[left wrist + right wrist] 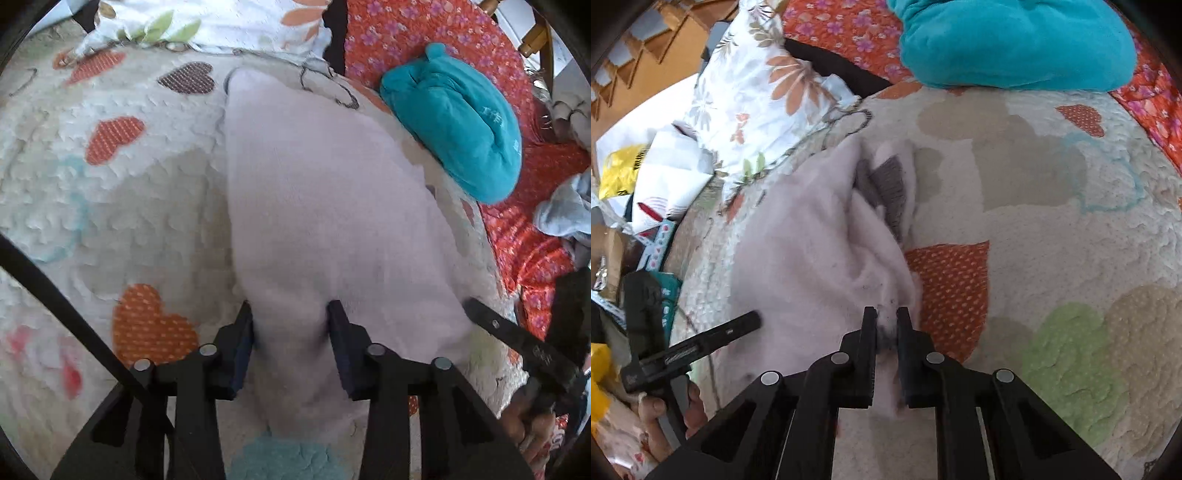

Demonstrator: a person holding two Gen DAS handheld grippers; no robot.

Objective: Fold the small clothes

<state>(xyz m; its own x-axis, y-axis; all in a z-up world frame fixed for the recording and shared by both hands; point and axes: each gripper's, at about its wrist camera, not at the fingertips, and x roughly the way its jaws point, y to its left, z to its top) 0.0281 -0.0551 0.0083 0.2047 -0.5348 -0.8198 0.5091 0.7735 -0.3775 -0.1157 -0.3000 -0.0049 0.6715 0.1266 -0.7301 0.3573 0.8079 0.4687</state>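
Observation:
A pale pink fleece garment (314, 206) lies on a cream quilt with hearts (110, 206). My left gripper (291, 314) has its jaws set apart around a raised ridge of the pink fleece at its near end. In the right wrist view the garment (812, 251) lies crumpled, with a grey ribbed cuff (890, 184) showing in a fold. My right gripper (886, 314) is shut on a corner of the pink fleece. The other gripper shows at the right edge of the left wrist view (517, 336) and at the left of the right wrist view (701, 343).
A folded teal fleece garment (454, 118) lies on an orange floral sheet (517, 236) to the right; it also shows in the right wrist view (1015, 40). A white floral pillow (757, 92) and a grey cloth (565, 210) lie nearby. Clutter (635, 192) sits past the quilt's edge.

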